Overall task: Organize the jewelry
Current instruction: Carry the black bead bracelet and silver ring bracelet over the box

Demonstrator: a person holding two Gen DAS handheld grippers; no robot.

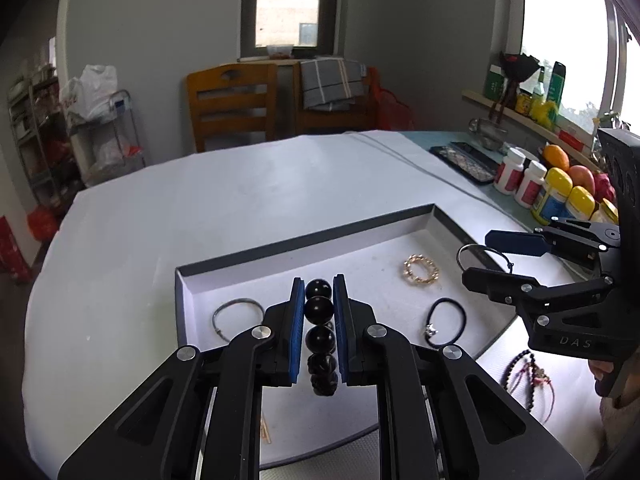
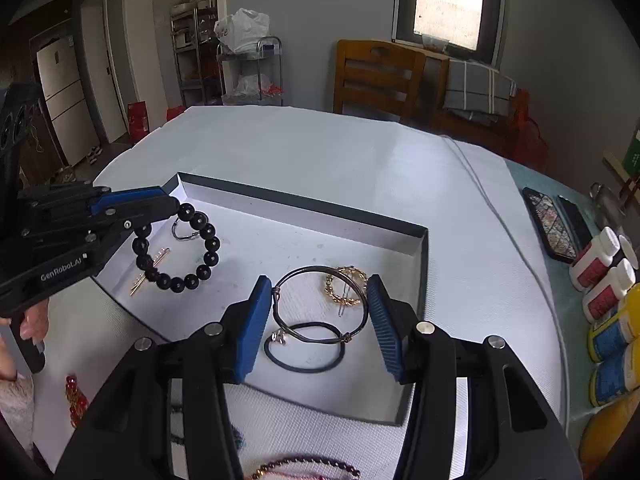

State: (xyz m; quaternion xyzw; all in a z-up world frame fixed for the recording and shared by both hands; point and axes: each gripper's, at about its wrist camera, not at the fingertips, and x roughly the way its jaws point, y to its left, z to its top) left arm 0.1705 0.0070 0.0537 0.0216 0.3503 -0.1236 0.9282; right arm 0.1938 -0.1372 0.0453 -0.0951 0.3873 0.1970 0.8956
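A shallow grey-rimmed tray (image 1: 304,242) (image 2: 304,200) lies on the white tablecloth. My left gripper (image 1: 320,292) (image 2: 176,206) is shut on a black bead bracelet (image 1: 319,312) (image 2: 208,240), which hangs over the tray's left part. My right gripper (image 2: 320,300) (image 1: 478,258) is shut on a thin dark metal bangle (image 2: 316,268) (image 1: 464,252) above the tray's right part. In the tray lie a gold chain bracelet (image 2: 346,300) (image 1: 421,269), a black hair tie (image 2: 304,366) (image 1: 446,322), a thin silver bangle (image 1: 236,314) (image 2: 186,232) and a gold hairpin (image 2: 150,268).
Bead strands (image 1: 524,376) and a red bead piece (image 2: 74,400) lie on the cloth near the tray's front edge. Bottles (image 2: 604,264), fruit (image 1: 556,158) and a flat patterned case (image 2: 550,220) line the table's right side. Wooden chairs (image 1: 232,100) stand behind the table.
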